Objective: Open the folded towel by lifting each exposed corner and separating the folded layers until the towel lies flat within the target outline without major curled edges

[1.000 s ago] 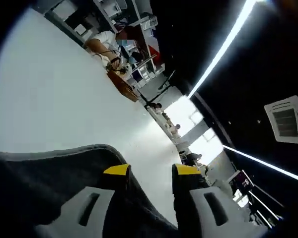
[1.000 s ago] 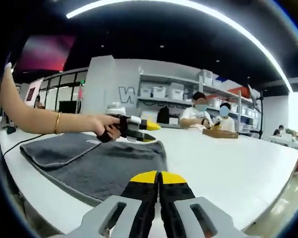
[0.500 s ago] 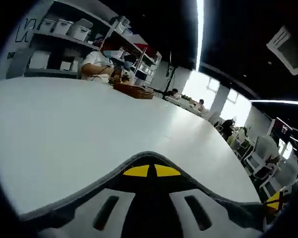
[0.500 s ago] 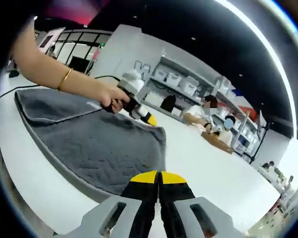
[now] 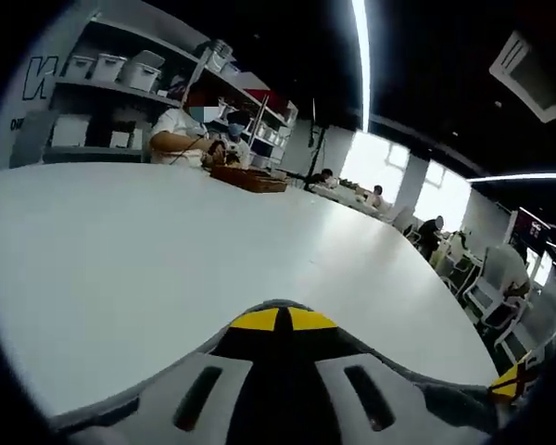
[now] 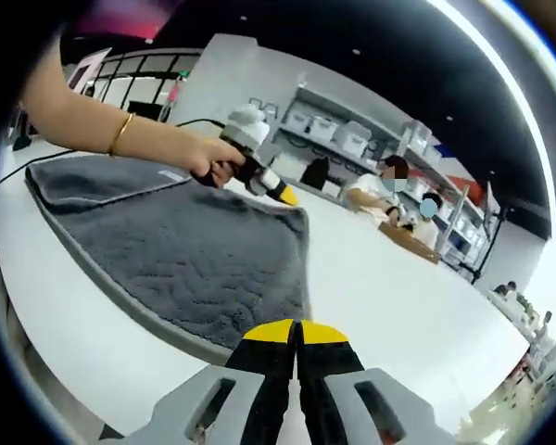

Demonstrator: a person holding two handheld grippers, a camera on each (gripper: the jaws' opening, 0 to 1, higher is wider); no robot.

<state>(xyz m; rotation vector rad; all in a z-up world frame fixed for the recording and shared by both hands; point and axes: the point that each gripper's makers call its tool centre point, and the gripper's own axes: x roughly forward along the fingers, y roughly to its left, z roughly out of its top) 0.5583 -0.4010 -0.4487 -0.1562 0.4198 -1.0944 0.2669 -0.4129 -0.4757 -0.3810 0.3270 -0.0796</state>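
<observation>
With our left gripper (image 6: pixel 283 196) pinching the far corner of the grey textured towel (image 6: pixel 181 260) near the white table's (image 5: pixel 167 250) edge and our right gripper (image 6: pixel 296 331) pressed together empty, a slipping corner could curl back.

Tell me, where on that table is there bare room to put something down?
The white table is bare right of the grey towel, up to the seated people. The crowded end is the towel's far corner, where the left tool sits.

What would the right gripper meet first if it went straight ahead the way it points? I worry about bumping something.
Probably the near corner of the gray towel just beyond the shut right gripper, then bare white table; depth is unclear.
</observation>
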